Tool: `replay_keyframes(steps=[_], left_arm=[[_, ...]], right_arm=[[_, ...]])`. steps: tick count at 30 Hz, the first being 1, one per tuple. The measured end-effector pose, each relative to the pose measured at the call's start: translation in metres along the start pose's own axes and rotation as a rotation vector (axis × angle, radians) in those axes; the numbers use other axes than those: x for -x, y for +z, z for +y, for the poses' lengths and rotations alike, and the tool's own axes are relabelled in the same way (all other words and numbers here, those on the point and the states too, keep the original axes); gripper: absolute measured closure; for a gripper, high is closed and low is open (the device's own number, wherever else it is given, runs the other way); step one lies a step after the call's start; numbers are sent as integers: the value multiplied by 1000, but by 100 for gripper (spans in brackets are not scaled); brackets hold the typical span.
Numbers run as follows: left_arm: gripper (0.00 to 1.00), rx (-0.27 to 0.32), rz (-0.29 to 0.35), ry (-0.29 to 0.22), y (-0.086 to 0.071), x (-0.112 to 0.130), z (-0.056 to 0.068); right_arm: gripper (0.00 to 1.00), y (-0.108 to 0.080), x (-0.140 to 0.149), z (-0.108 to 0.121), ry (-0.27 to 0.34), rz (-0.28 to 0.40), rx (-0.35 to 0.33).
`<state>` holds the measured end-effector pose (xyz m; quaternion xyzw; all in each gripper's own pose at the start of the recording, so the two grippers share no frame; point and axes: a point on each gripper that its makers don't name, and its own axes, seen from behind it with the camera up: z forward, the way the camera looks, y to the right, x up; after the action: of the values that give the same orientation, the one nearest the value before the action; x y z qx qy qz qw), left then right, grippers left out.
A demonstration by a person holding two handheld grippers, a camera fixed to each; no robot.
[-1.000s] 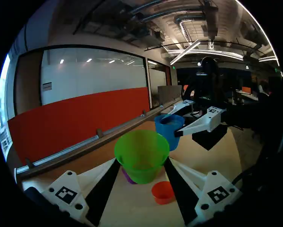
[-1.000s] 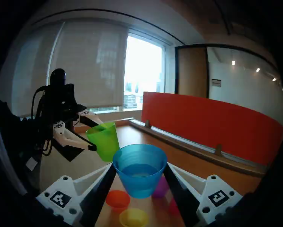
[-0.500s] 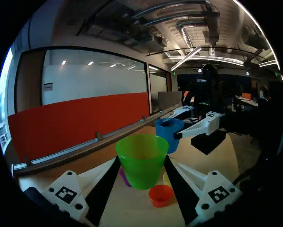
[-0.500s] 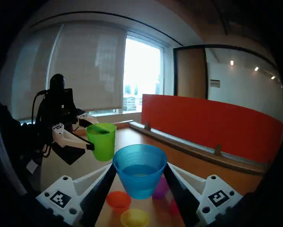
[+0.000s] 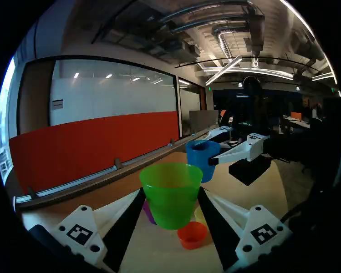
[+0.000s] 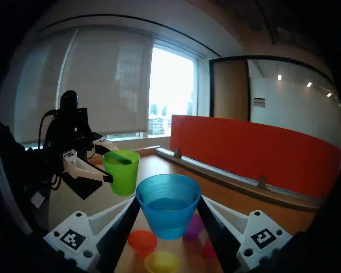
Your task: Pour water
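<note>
Firmly, claws [image 5: 171,194] [image 6: 169,200] clamp green cup [image 5: 171,204], blue cup [image 6: 169,214].

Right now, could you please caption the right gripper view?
Right tongs hold water-filled blue cup; left tongs hold green cup.

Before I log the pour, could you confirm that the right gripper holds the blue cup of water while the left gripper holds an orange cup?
Not quite: the left gripper holds a green cup, as the left gripper view shows; the orange cup sits on the table. The right gripper does hold the blue cup of water.
</note>
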<state>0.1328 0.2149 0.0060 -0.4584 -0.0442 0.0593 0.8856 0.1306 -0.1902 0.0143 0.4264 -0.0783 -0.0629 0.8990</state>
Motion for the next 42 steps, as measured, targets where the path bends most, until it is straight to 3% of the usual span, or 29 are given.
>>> replay_keyframes(steps=[24, 42], left_arm=[[17, -32, 26, -46, -7, 6, -1], [17, -35, 28, -49, -13, 11, 5]], right_arm=[[10, 4, -14, -12, -32, 35, -37], [10, 12, -35, -28, 23, 60, -90]])
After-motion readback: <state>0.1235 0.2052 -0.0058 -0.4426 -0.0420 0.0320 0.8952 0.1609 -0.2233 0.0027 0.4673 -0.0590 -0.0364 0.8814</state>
